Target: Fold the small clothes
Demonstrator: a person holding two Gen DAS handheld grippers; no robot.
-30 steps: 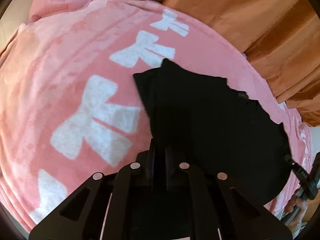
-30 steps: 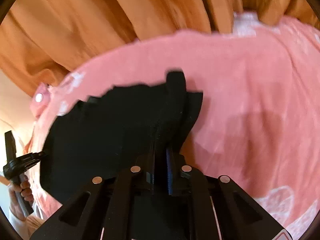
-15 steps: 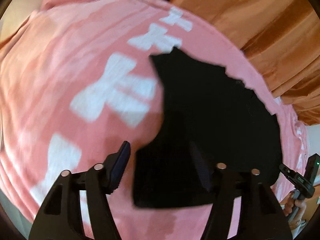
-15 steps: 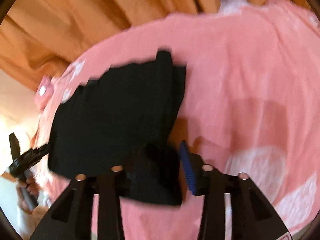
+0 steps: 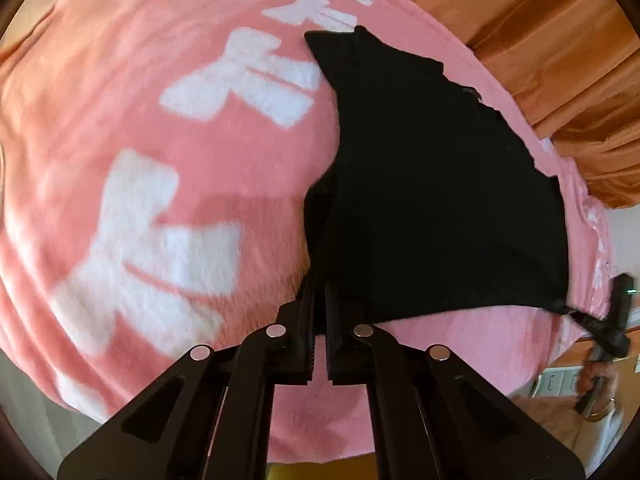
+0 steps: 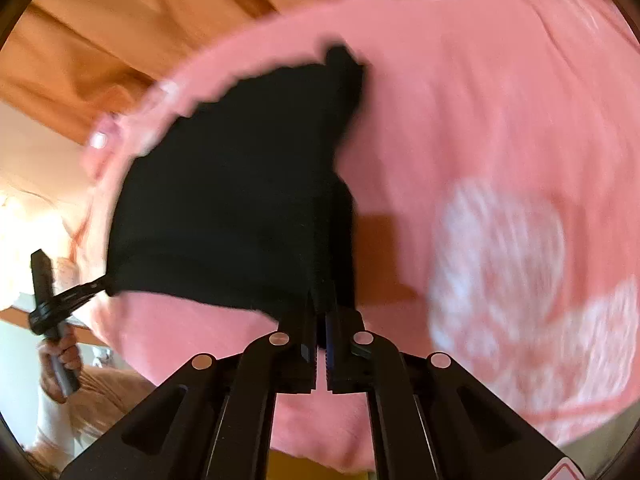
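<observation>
I've got both grippers, left gripper (image 5: pixel 319 300) and right gripper (image 6: pixel 320 304), just clamped onto the black garment (image 5: pixel 432 184) on a pink blanket (image 5: pixel 120 128) with white prints, orange curtains (image 5: pixel 560 60) behind.

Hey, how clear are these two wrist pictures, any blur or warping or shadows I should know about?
Left wrist view: fairly sharp, though the white patterns on the pink blanket smear a little; fisheye bends the blanket into a dome; the black garment shows no detail. Right wrist view: plainly motion-blurred, garment edges soft; a shadow lies on the blanket beside the right gripper.
</observation>
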